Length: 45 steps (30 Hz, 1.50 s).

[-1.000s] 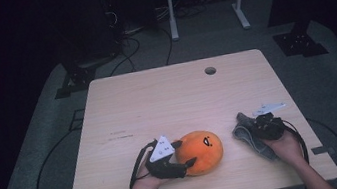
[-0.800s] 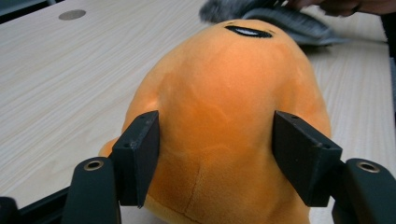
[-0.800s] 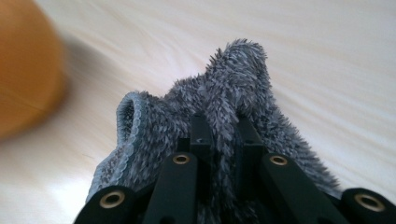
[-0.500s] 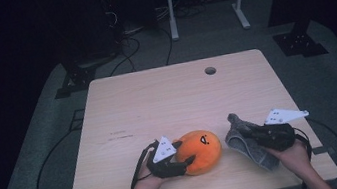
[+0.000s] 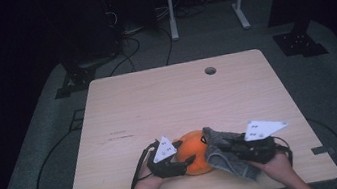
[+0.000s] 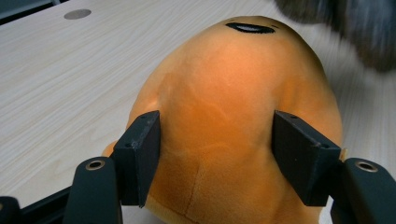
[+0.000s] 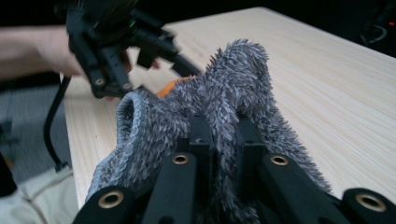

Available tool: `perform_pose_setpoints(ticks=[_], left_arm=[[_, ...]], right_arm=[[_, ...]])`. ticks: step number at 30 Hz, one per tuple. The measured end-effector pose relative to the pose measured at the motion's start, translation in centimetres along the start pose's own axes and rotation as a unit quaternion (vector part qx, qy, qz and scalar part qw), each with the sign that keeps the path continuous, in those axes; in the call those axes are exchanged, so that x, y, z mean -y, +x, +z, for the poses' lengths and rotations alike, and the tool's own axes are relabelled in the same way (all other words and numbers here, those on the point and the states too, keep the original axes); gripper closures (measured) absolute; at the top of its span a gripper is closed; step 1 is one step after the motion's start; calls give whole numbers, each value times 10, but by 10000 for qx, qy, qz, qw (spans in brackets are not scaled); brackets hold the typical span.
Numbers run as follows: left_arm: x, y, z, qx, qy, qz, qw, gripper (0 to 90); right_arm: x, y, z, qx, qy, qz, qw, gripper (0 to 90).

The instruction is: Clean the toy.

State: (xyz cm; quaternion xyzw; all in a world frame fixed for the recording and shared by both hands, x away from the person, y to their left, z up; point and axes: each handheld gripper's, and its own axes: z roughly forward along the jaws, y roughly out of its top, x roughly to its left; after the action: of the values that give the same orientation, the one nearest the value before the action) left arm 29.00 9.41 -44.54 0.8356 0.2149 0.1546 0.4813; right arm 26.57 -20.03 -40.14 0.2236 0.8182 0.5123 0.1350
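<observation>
An orange plush toy lies near the table's front edge, its black stitched mark facing up in the left gripper view. My left gripper grips it from the left, one jaw pressed on each side of the soft body. My right gripper is shut on a grey fuzzy cloth, which it holds against the plush's right side. In the right gripper view the cloth bunches up over the shut jaws, a sliver of orange shows behind it, and the left gripper is beyond.
The light wooden table has a small round hole near its far edge. Cables run over the grey floor on the left. A white frame's legs stand behind the table.
My right gripper has carried the grey cloth leftward from the table's right side until it touches the orange plush. The left gripper and plush have barely moved.
</observation>
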Motion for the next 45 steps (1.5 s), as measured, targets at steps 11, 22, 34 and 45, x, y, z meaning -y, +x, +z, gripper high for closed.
perform_pose_setpoints(ticks=[11, 22, 34, 45], left_arm=[[-2, -4, 8, -56, 91, 127, 9999, 369], [-3, -3, 7, -61, 32, 80, 9999, 340], [-2, -2, 8, -111, 72, 58, 9999, 342], [-1, -3, 8, -125, 107, 77, 9998, 342]], right_arm=[[-1, 20, 43, 895, 375, -465, 9942, 646], [18, -7, 21, 793, 558, 84, 9953, 811], [14, -2, 21, 432, 587, -106, 9973, 813], [10, -5, 19, 73, 324, 44, 9994, 814]])
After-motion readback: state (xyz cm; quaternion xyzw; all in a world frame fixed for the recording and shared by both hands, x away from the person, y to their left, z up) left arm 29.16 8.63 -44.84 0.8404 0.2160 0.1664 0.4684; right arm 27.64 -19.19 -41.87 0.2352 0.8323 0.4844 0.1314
